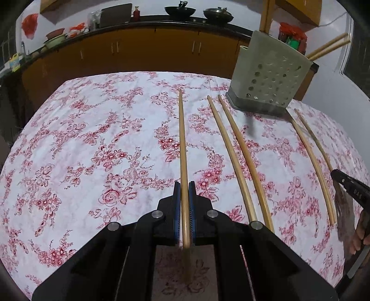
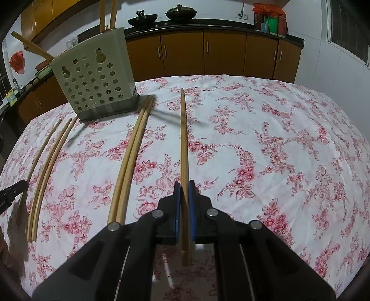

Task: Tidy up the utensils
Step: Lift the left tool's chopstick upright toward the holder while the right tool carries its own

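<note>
In the left wrist view my left gripper (image 1: 184, 185) is shut on a wooden chopstick (image 1: 182, 139) that points away over the flowered tablecloth (image 1: 92, 139). My right gripper (image 2: 184, 185) is likewise shut on a chopstick (image 2: 184, 139). A pair of chopsticks (image 1: 233, 150) lies to the right of the left gripper, and another chopstick (image 1: 312, 159) lies farther right. A grey-green perforated utensil holder (image 1: 270, 74) stands at the back right with chopsticks (image 1: 330, 46) in it. The holder (image 2: 94, 78) is at the back left in the right wrist view, with a chopstick pair (image 2: 129, 162) beside it.
The right gripper (image 1: 342, 180) shows at the right edge of the left wrist view, a hand below it. The left gripper (image 2: 13, 188) shows at the left edge of the right wrist view. Brown cabinets (image 2: 203, 53) and a counter with woks (image 2: 180, 11) run behind the table.
</note>
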The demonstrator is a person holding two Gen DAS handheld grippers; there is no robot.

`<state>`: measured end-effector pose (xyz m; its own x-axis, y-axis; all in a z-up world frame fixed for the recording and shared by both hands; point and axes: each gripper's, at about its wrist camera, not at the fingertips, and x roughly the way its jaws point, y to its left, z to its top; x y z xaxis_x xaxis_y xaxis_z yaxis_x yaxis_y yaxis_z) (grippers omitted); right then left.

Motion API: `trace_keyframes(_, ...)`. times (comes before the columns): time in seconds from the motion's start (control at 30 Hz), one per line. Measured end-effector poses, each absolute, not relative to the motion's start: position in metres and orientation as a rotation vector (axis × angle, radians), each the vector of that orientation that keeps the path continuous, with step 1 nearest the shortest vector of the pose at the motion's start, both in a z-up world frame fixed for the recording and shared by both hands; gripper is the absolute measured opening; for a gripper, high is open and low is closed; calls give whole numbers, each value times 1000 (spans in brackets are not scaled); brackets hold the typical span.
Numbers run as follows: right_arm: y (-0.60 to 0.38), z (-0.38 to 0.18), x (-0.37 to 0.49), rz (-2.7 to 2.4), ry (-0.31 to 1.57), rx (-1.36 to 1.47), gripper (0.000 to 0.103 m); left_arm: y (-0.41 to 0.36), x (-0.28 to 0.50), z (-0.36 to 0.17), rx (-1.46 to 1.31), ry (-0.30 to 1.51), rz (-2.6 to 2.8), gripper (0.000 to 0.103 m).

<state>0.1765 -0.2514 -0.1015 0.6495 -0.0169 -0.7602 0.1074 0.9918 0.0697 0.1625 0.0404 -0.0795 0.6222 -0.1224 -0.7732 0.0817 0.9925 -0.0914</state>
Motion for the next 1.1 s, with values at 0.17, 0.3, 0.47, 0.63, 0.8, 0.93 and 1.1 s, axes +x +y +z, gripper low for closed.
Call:
trace_keyframes(0.17, -253, -102, 173, -67, 863, 114, 9, 37, 158, -79, -15, 891, -116, 8)
trace_keyframes(0.3, -253, -101, 172, -66, 863, 115, 8, 35, 158, -79, 3, 891, -113, 8)
trace_keyframes(0.47, -259, -85, 166, -71, 810, 136, 8, 36, 159, -71, -1, 880, -119, 8)
trace_keyframes(0.63, -268, -57, 159, -80, 725, 152, 8, 39, 157, -47, -19, 811, -130, 7)
trace_keyframes(0.8, -273, -43, 155, -82, 678, 160, 8, 42, 157, -23, -43, 749, -129, 7)
trace_keyframes(0.93, -277, -20, 152, -83, 598, 177, 8, 50, 157, 3, -91, 680, -120, 7)
trace_keyframes(1.1, -284, 16, 144, -90, 474, 203, 8, 62, 156, 34, -152, 598, -105, 7)
